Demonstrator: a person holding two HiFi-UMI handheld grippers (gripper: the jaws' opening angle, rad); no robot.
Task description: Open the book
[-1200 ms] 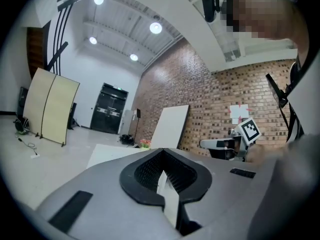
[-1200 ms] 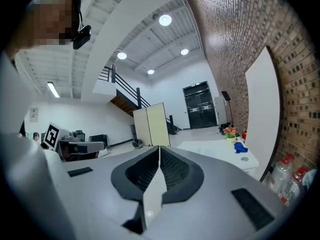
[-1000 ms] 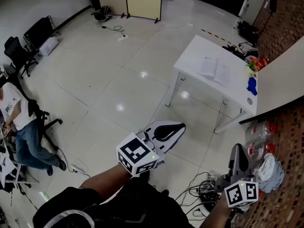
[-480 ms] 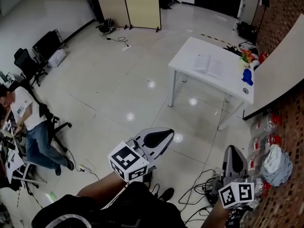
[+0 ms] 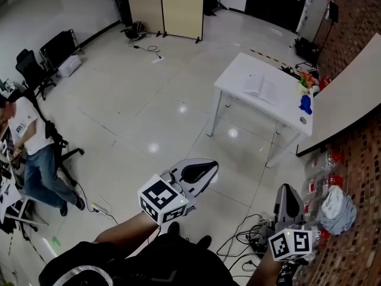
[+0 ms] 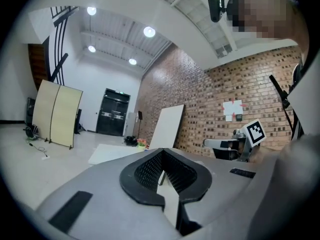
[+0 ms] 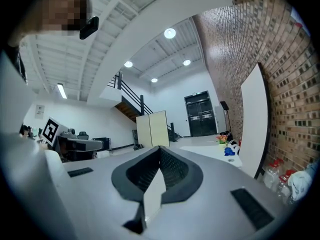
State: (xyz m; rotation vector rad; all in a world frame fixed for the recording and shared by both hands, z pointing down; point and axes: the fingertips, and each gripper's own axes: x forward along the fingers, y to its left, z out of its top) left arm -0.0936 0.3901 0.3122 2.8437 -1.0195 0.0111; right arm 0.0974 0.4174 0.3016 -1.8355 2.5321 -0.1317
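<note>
The book [image 5: 260, 86] lies open, pages up, on a white table [image 5: 237, 70] far across the floor. Both grippers are held low in the head view, well short of the table. My left gripper [image 5: 212, 165] points toward the table, its jaws closed together with nothing between them. My right gripper [image 5: 286, 189] is lower right, also shut and empty. In the left gripper view my left gripper [image 6: 161, 152] shows closed jaws, with the table [image 6: 111, 153] small beyond them. In the right gripper view my right gripper [image 7: 159, 149] is likewise closed.
A blue object [image 5: 305, 104] and flowers [image 5: 307, 78] sit at the table's right end. A white board [image 5: 345, 94] leans on the brick wall. Cables [image 5: 247, 243] and bottles [image 5: 324, 183] litter the floor lower right. A seated person [image 5: 27, 142] is far left; a folding screen [image 5: 164, 5] stands behind.
The head view has shifted a little, and both grippers sit slightly lower in it. They stay shut and empty. The book still lies open on the table.
</note>
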